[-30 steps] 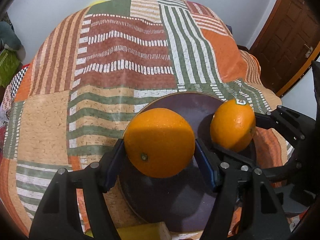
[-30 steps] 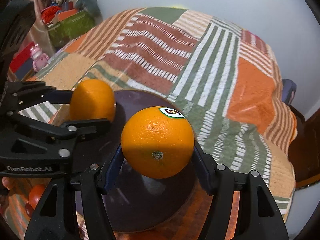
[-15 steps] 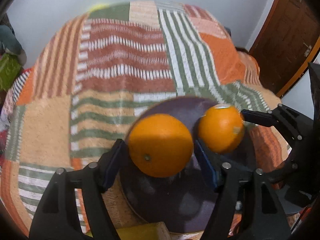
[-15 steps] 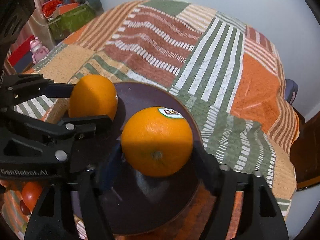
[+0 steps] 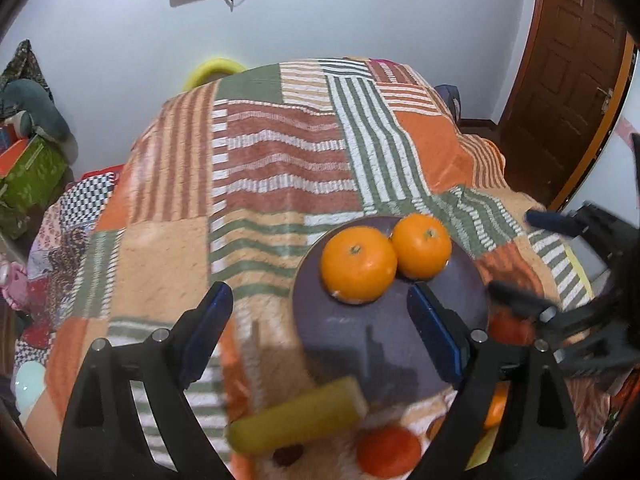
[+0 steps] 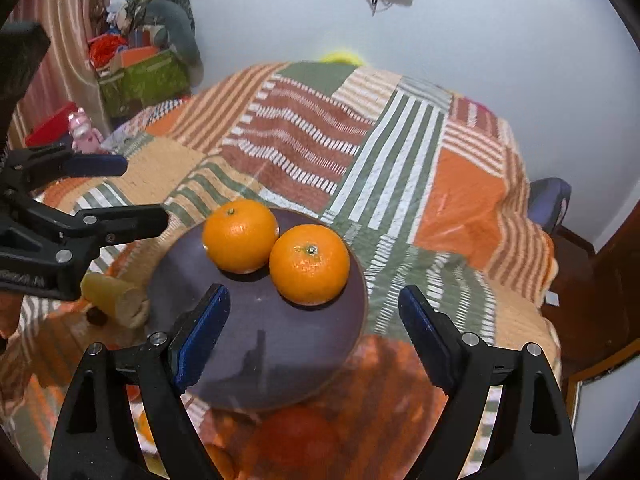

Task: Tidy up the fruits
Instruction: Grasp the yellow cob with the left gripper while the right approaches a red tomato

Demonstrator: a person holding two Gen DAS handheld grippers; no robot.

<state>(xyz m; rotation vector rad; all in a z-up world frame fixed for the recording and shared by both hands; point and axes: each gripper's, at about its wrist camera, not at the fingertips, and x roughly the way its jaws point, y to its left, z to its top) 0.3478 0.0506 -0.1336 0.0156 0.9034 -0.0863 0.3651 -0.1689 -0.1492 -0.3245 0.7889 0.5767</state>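
Two oranges sit side by side, touching, on a dark purple plate (image 5: 384,336) (image 6: 256,340). In the left wrist view the left orange (image 5: 358,265) and the right orange (image 5: 422,246) lie at the plate's far part. In the right wrist view they show as the left orange (image 6: 240,235) and the right orange (image 6: 309,269). My left gripper (image 5: 320,330) is open and empty, pulled back above the plate's left edge. My right gripper (image 6: 314,326) is open and empty, behind the right orange.
The plate lies on a patchwork striped bedspread (image 5: 280,152). A yellow fruit piece (image 5: 296,416) (image 6: 116,300) lies at the plate's near left. Red-orange fruits (image 5: 388,456) (image 6: 296,436) lie at the near edge. Boxes and toys (image 6: 140,72) stand far left; a door (image 5: 568,64) stands right.
Both grippers opened and let their oranges down onto the plate, then drew back and up. The oranges now rest touching each other.
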